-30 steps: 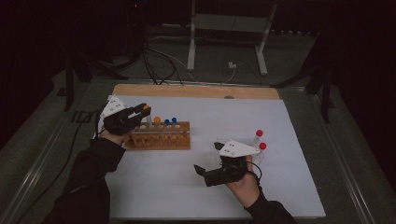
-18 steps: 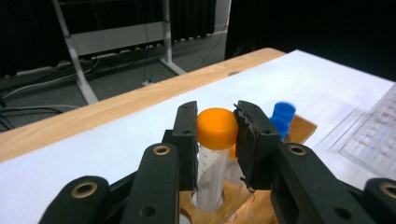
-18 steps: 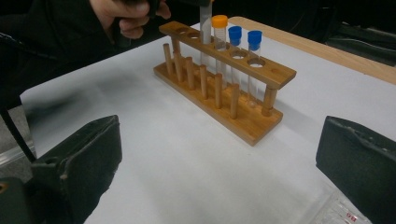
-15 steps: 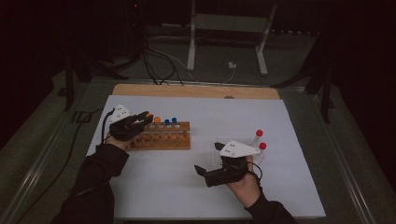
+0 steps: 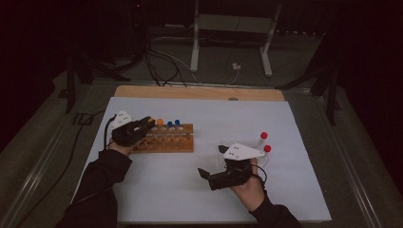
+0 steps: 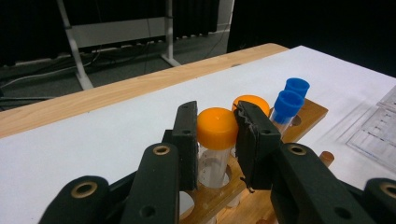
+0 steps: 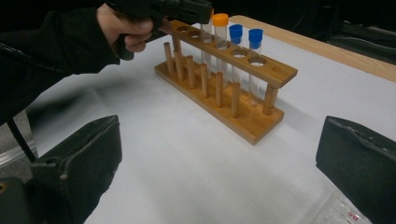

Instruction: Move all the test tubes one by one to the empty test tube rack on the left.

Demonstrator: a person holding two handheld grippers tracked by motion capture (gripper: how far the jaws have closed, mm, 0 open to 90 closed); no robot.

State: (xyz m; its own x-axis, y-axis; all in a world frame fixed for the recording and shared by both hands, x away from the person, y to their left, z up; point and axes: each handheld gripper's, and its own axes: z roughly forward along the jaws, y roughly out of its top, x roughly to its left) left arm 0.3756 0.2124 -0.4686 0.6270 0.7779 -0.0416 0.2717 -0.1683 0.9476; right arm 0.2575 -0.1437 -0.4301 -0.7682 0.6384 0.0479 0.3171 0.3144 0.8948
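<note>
A wooden tube rack [image 5: 167, 143] stands left of centre on the white sheet. My left gripper [image 6: 217, 129] is shut on the orange cap of a clear tube [image 6: 214, 164], whose body passes down through a hole at the rack's end. Just behind it in the rack stands another orange-capped tube [image 6: 254, 101], then two blue-capped tubes [image 6: 288, 101]. In the high view the left gripper [image 5: 145, 125] hangs over the rack's left end. My right gripper [image 5: 212, 161] rests at the front right, open and with nothing between its fingers; in the right gripper view [image 7: 219, 186] it faces the rack [image 7: 243, 119].
Two red-capped tubes [image 5: 264, 136] lie on a clear plastic bag [image 7: 336, 210] to the right of the right hand. A bare wooden strip [image 5: 199, 92] runs along the table's far edge. Beyond it are a metal stand [image 5: 195, 47] and cables on the floor.
The left hand has come down and slightly rightward, lowering the orange-capped tube into the rack's end hole. The right hand has kept still.
</note>
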